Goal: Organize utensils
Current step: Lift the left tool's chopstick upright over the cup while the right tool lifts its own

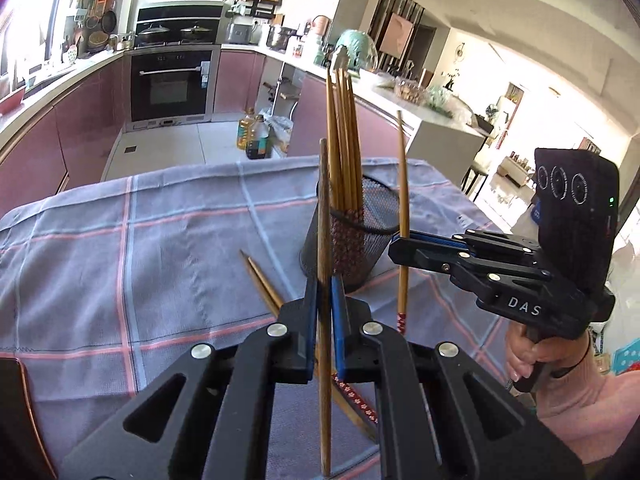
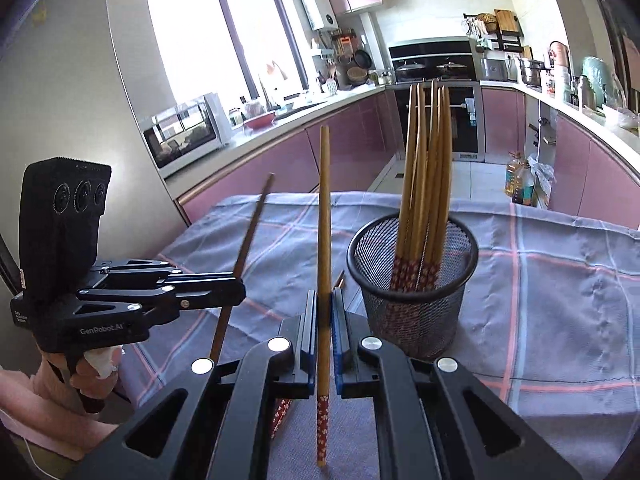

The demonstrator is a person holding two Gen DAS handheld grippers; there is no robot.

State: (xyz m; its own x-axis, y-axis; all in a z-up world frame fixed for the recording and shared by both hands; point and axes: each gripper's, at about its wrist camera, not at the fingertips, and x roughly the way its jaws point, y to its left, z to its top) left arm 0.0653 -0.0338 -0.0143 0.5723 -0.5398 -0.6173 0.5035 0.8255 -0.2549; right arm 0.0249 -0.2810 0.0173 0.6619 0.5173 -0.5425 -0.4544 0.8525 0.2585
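A black mesh cup (image 1: 352, 236) stands on the checked cloth and holds several wooden chopsticks (image 1: 344, 140) upright; it also shows in the right wrist view (image 2: 416, 284). My left gripper (image 1: 324, 300) is shut on one chopstick (image 1: 324, 220), held upright just in front of the cup. My right gripper (image 2: 325, 312) is shut on another chopstick (image 2: 324, 208), upright, left of the cup in its own view. Each gripper shows in the other's view: the right gripper (image 1: 402, 246) and the left gripper (image 2: 240, 290). Loose chopsticks (image 1: 260, 280) lie on the cloth.
The blue-grey checked cloth (image 1: 160, 240) covers the table. Behind it are pink kitchen cabinets, an oven (image 1: 172, 84) and oil bottles (image 1: 254, 134) on the floor. A microwave (image 2: 184, 136) sits on the counter.
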